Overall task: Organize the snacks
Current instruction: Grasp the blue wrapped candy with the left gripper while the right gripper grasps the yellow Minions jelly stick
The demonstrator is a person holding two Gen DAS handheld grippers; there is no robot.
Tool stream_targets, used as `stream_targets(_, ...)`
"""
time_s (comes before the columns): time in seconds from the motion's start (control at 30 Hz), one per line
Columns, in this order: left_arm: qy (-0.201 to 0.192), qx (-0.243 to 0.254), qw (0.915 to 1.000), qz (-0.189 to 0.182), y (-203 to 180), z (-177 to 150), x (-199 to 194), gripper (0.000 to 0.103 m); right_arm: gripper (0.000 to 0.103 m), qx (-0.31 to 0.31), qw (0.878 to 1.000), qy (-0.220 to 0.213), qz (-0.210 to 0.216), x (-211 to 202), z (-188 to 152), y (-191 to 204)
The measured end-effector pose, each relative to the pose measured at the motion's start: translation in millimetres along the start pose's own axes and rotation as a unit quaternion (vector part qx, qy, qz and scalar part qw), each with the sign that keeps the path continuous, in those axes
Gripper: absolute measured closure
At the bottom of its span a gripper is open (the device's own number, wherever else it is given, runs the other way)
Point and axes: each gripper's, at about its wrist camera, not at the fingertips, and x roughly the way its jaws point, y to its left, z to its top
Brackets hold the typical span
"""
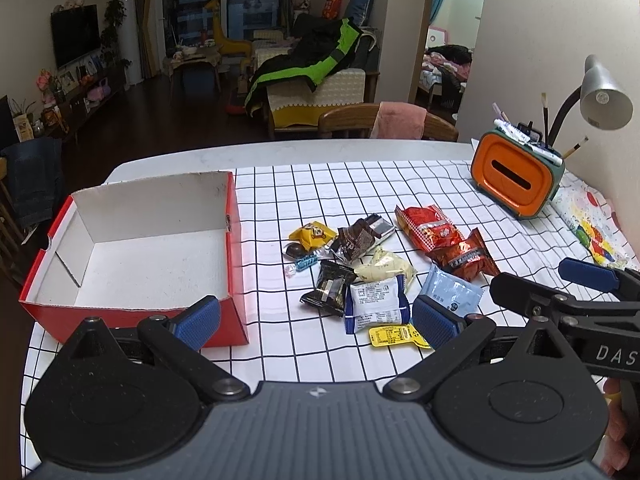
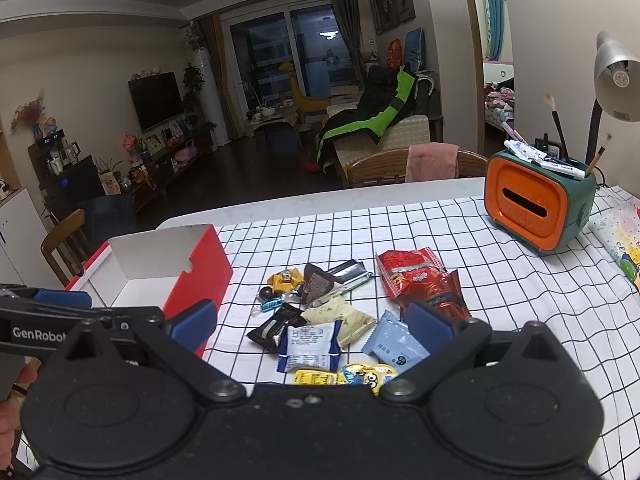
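Observation:
A pile of wrapped snacks (image 1: 376,268) lies on the checked tablecloth, also in the right wrist view (image 2: 340,320). It includes a red packet (image 1: 428,228), a blue-and-white packet (image 1: 376,304), a pale blue sachet (image 1: 456,292) and a yellow packet (image 1: 394,336). An empty red box with a white inside (image 1: 132,256) stands left of the pile; it also shows in the right wrist view (image 2: 160,268). My left gripper (image 1: 316,320) is open and empty, near the pile's front. My right gripper (image 2: 312,328) is open and empty above the pile's front.
An orange and green pen holder (image 1: 516,176) with brushes stands at the back right beside a grey desk lamp (image 1: 600,96). A colourful patterned packet (image 1: 588,220) lies at the right edge. A wooden chair (image 1: 384,120) with a pink cloth stands behind the table.

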Motion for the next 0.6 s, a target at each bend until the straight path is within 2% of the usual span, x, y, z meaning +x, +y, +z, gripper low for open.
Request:
stream_targets(0.27, 0.023, 0.029, 0.9993, -0.004, 3, 8, 28, 0.000, 0.001, 0.017, 0.999, 0.027, -0.011, 22, 0, -14)
stream_targets(0.4, 0.043, 0.034, 0.9983, -0.018, 7, 18, 51, 0.000, 0.001, 0.033, 0.998, 0.050, -0.020, 34, 3, -26)
stream_targets(0.6, 0.078, 0.059, 0.9946, -0.032, 2, 41, 94, 0.001, 0.001, -0.009, 0.995, 0.087, -0.048, 61, 4, -38)
